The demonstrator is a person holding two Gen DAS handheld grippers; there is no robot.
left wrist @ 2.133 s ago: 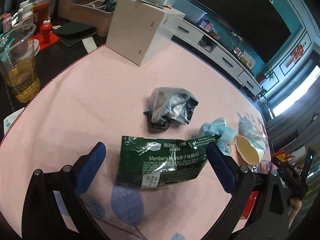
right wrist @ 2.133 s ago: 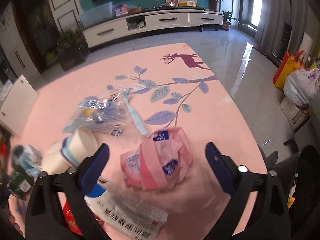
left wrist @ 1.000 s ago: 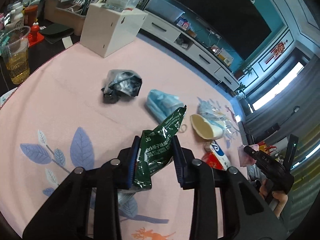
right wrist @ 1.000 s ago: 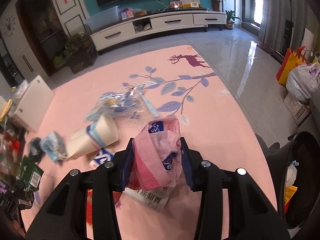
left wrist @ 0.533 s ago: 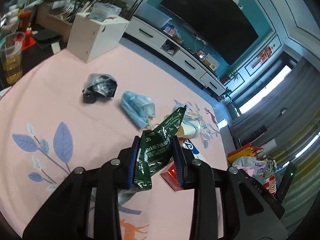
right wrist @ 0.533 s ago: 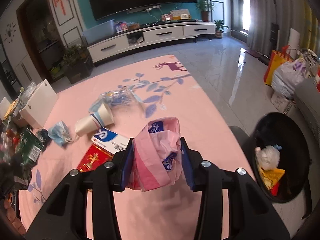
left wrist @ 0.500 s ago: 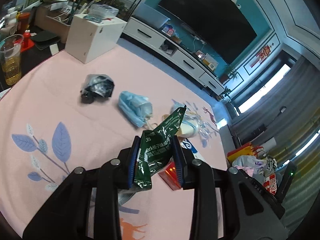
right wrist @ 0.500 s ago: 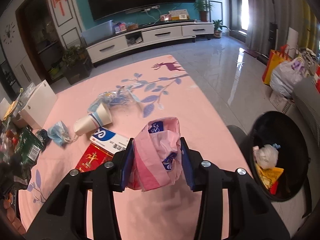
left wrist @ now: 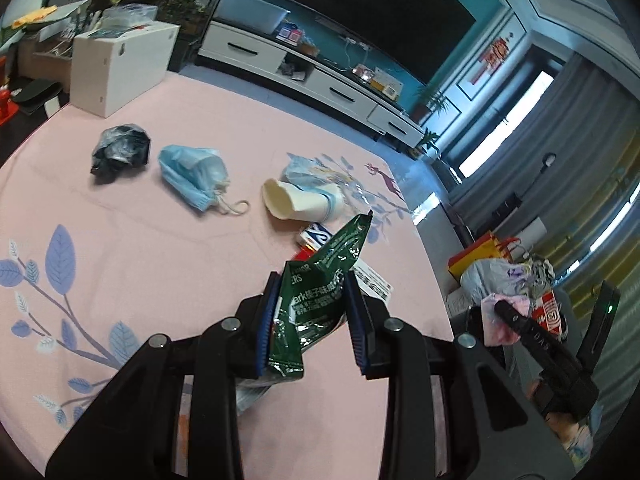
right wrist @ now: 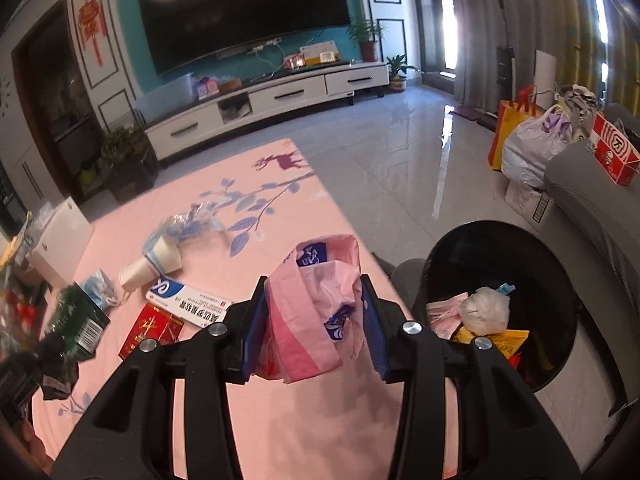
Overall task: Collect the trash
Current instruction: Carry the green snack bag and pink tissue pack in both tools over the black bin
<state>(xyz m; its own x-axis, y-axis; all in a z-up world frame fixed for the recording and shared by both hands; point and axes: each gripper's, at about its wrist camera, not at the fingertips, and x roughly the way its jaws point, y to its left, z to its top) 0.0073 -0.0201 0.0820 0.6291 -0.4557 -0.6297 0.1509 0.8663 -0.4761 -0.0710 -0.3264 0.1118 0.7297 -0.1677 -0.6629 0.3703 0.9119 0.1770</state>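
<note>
both hands swung off the pink mat [right wrist: 280, 420] toward the black bin [right wrist: 560, 280] at four o'clock. our left gripper [left wrist: 312, 320] pinched the green snack bag [left wrist: 316, 292], our right gripper [right wrist: 314, 316] the pink wrapper [right wrist: 316, 312]. both looked light, crinkly, slippery, so we judged a mid-body pinch safest.

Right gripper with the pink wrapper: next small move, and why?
Probably carry it further right, over the black bin's opening, before releasing. The right gripper is clamped on the pink wrapper above the pink tablecloth edge; the bin, already holding trash, sits beside and below.
</note>
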